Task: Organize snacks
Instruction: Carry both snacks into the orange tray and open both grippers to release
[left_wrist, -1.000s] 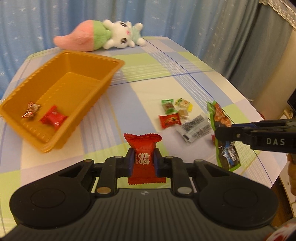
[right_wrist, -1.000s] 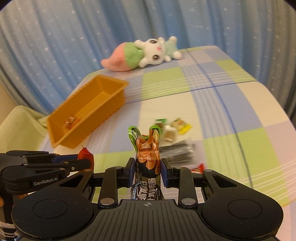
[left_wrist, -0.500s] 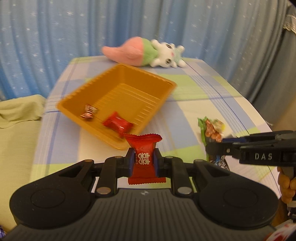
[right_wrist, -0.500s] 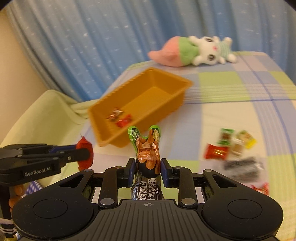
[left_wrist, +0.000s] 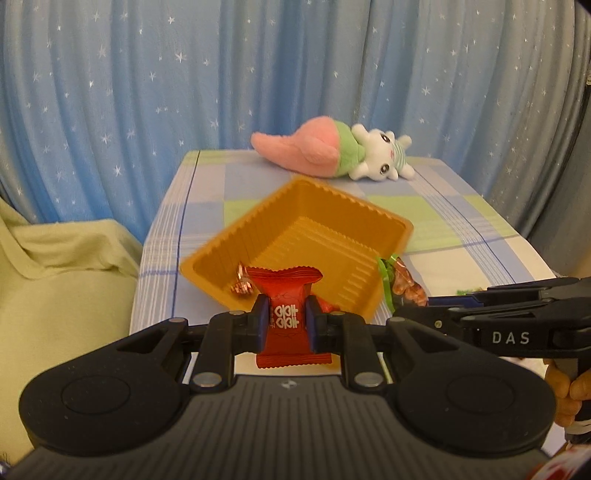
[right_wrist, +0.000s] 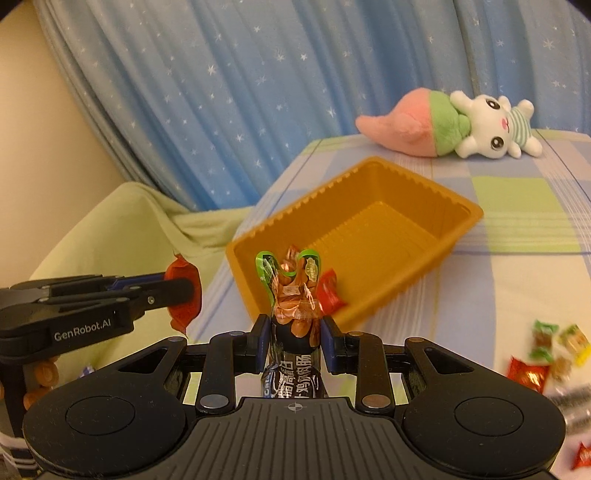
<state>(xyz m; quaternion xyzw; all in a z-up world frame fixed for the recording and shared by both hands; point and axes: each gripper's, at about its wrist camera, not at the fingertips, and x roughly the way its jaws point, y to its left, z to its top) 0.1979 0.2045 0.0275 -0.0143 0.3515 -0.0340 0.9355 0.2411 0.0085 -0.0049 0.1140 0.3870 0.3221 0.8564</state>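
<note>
My left gripper (left_wrist: 284, 325) is shut on a red candy packet (left_wrist: 286, 295) with white characters, held just short of the near corner of the orange tray (left_wrist: 317, 206). In the tray lie a shiny copper-wrapped candy (left_wrist: 241, 286) and a red candy (right_wrist: 328, 293). My right gripper (right_wrist: 295, 330) is shut on a dark sausage snack pack (right_wrist: 293, 295) with a green-edged top, in front of the same tray (right_wrist: 406, 184). The left gripper (right_wrist: 181, 293) shows at the left of the right wrist view; the right gripper (left_wrist: 417, 308) shows at the right of the left wrist view.
A pink, green and white plush toy (left_wrist: 332, 155) lies at the far end of the checked tablecloth (left_wrist: 450, 218). Several loose wrapped snacks (right_wrist: 546, 350) lie on the cloth at the right. A pale green cushion (left_wrist: 62, 280) sits left of the table. Blue starred curtains hang behind.
Both grippers have swung left toward the orange tray, each keeping its snack. The tray now sits straight ahead and closer; the loose snacks have slid off to the right.
</note>
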